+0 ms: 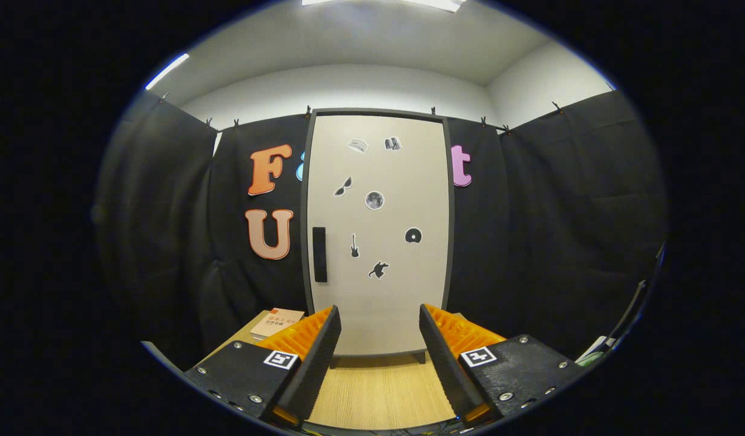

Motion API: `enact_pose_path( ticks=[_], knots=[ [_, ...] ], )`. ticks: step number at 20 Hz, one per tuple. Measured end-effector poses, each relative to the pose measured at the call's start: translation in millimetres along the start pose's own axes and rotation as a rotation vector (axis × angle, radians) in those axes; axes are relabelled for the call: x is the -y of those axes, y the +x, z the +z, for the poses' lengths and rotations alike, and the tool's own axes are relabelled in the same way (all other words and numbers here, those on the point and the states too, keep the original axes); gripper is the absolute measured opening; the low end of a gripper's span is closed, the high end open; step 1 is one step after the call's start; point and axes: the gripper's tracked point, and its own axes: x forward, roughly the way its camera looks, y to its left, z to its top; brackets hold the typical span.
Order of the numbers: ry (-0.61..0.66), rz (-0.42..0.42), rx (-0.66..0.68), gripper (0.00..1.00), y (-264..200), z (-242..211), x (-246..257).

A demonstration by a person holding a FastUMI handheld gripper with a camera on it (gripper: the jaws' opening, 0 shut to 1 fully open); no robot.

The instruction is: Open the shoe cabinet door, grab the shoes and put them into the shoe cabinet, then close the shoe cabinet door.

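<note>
**Ahead of the fingers: cabinet door closed, step one not begun**

Straight ahead in the gripper view, the shoe cabinet [378, 233] stands upright on the wooden table [378, 387], against the black cloth wall. Its pale door [396, 290] is closed, flush in the dark frame. Small dark stickers [374, 200] are scattered over the door face. Handle [319, 254]: dark vertical bar near the door's left edge, about mid-height, above and beyond the left finger's tip.

The gripper [379, 321] is spread wide with nothing between the fingers. Bare tabletop and the cabinet's foot show through the gap. Fingers point at the lower part of the door, apart from it, touching nothing.

Left of the cabinet base, just behind the left finger, a book or booklet [278, 322] lies flat on the table. No shoes that I can make out from here; where they lie I cannot tell.

Step in hand, as I judge it: opening the door, not yet started. The next move calls for lifting and shifting the gripper left to the handle, getting a finger behind the bar or closing on it, then pulling. With the handle on the left, hinges are likely on the right, so the pull should swing in an arc. Risk: a straight tug could drag the whole cabinet forward across the table.
</note>
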Motion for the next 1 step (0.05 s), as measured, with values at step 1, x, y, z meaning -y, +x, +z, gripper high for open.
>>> enact_pose_path(
  ticks=[1],
  knots=[
    [-0.002,-0.002,0.001,0.83,0.3,0.4,0.1]
  ],
)
